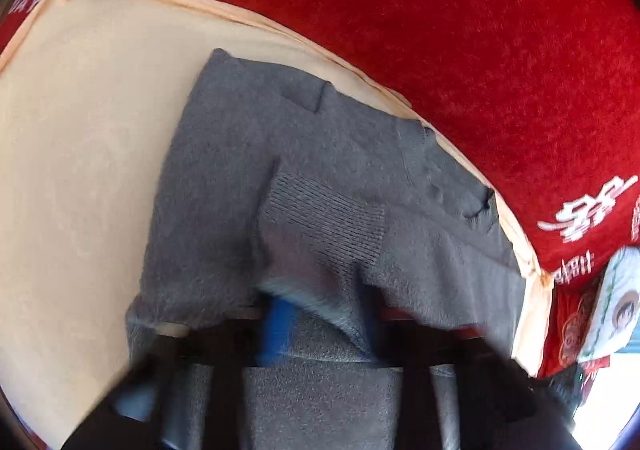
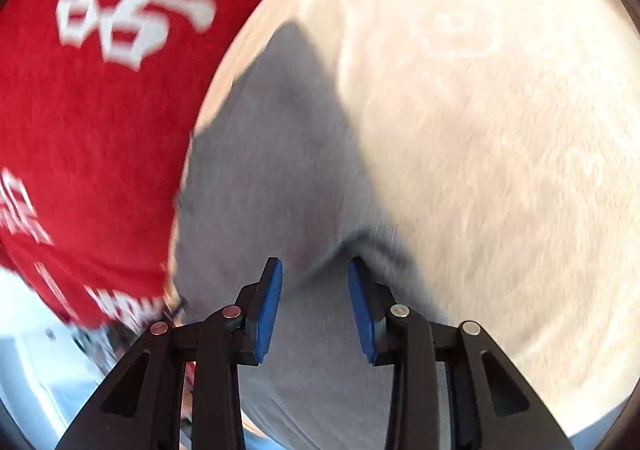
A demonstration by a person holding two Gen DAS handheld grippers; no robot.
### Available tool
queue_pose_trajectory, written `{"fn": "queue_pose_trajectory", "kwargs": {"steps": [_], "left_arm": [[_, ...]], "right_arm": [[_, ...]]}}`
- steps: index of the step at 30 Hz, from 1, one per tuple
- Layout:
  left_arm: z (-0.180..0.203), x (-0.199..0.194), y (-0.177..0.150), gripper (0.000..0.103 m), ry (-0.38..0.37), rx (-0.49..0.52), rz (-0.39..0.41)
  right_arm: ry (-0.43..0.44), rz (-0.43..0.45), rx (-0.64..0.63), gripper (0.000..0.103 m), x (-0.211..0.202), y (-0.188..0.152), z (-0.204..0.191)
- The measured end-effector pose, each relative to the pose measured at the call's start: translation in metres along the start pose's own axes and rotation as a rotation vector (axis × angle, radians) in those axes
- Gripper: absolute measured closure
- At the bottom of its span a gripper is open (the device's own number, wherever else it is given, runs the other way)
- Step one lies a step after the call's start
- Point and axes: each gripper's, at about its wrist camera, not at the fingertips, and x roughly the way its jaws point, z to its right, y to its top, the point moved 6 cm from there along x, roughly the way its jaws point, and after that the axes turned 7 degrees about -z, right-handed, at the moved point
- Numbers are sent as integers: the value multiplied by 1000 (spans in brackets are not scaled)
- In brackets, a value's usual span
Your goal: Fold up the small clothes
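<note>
A small grey knitted garment (image 1: 248,153) lies on a cream cloth (image 1: 80,129). In the left wrist view a ribbed part of it (image 1: 324,226) is folded over the rest and drapes over my left gripper (image 1: 320,314); one blue pad (image 1: 278,326) shows under the fabric, and the jaws are mostly hidden. In the right wrist view the same grey garment (image 2: 272,153) lies under my right gripper (image 2: 315,274), whose blue pads (image 2: 270,310) stand apart with grey fabric between them, not pinched.
A red cloth with white characters (image 1: 440,29) borders the cream cloth; it shows at the left of the right wrist view (image 2: 88,109). A small printed white item (image 1: 616,302) lies at the right edge. The cream cloth (image 2: 500,129) extends to the right.
</note>
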Motion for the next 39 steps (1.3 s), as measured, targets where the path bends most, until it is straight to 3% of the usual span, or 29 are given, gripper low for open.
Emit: {"fn": "queue_pose_trajectory", "kwargs": {"steps": [1, 2, 4, 7, 12, 19, 25, 29, 32, 34, 39], "left_arm": [[0, 0, -1, 95, 3, 5, -4], [1, -2, -3, 95, 6, 14, 4], [6, -4, -8, 95, 2, 37, 8], [11, 2, -19, 95, 25, 70, 8], [2, -2, -23, 94, 53, 72, 25], [-17, -35, -23, 90, 344, 172, 64], [-6, -47, -31, 90, 311, 222, 67], [16, -23, -32, 90, 298, 258, 32], [12, -7, -32, 90, 341, 248, 16], [6, -9, -33, 90, 354, 234, 22], [-15, -33, -47, 90, 416, 273, 40]], "right_arm": [[-12, 20, 2, 90, -2, 6, -1], [-33, 33, -13, 97, -5, 11, -3], [-76, 61, -104, 97, -11, 16, -14], [-161, 29, -217, 97, -10, 17, -9], [-136, -17, -192, 97, 3, 16, 2], [-208, -47, -229, 91, -5, 0, -10], [-318, -14, -342, 91, -34, -17, -20], [-339, 0, -406, 91, -30, -11, -36], [-359, -36, -432, 91, -8, -7, -44], [-452, -85, -446, 91, 11, -5, -33], [-460, -86, -491, 91, 18, -13, -26]]}}
